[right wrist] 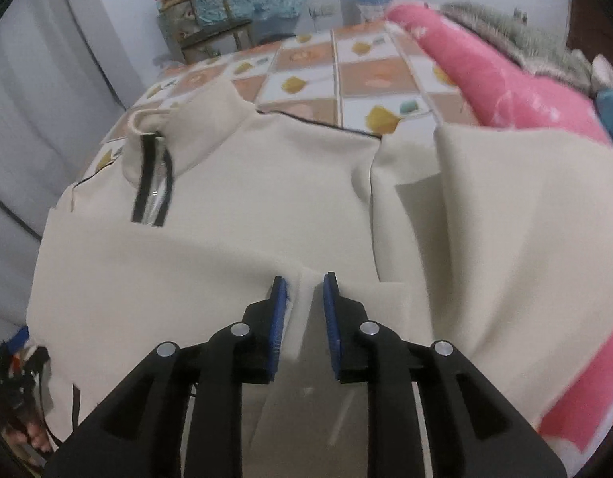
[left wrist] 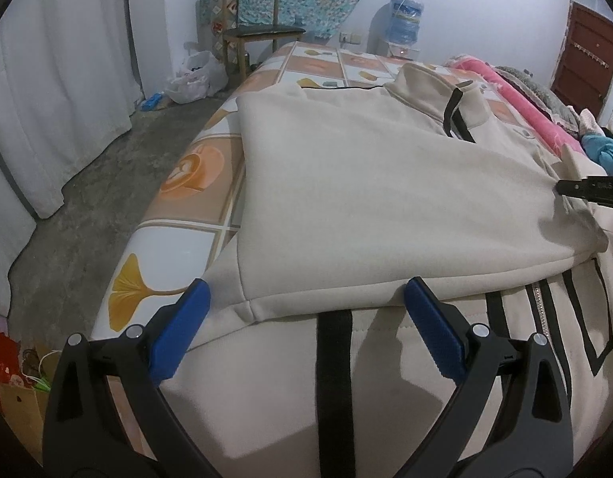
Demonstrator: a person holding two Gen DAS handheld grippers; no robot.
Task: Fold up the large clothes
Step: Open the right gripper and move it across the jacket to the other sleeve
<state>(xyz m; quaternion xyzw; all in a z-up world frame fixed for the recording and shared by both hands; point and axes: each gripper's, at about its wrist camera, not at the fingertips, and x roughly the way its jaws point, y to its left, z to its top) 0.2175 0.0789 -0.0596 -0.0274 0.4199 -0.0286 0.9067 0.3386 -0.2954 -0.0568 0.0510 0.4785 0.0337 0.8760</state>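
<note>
A large cream jacket (left wrist: 386,183) with black trim lies spread on the bed, one side folded over its front. Its collar and zipper (right wrist: 153,183) point to the far end. My left gripper (left wrist: 308,285) is open wide just above the near hem of the folded part, with nothing between its blue pads (left wrist: 183,326). My right gripper (right wrist: 305,279) stands over the middle of the jacket (right wrist: 266,183). Its jaws are only narrowly apart, with a ridge of cream cloth in the gap and the pads not pressing it. The right gripper's tip (left wrist: 561,189) shows at the fold's right edge.
The bed has a tiled leaf-pattern sheet (left wrist: 187,215). A rolled pink blanket (right wrist: 485,71) and other bedding lie along its right side. The bed's left edge drops to a concrete floor (left wrist: 87,207). A wooden chair (left wrist: 258,32) and plastic bags stand beyond it.
</note>
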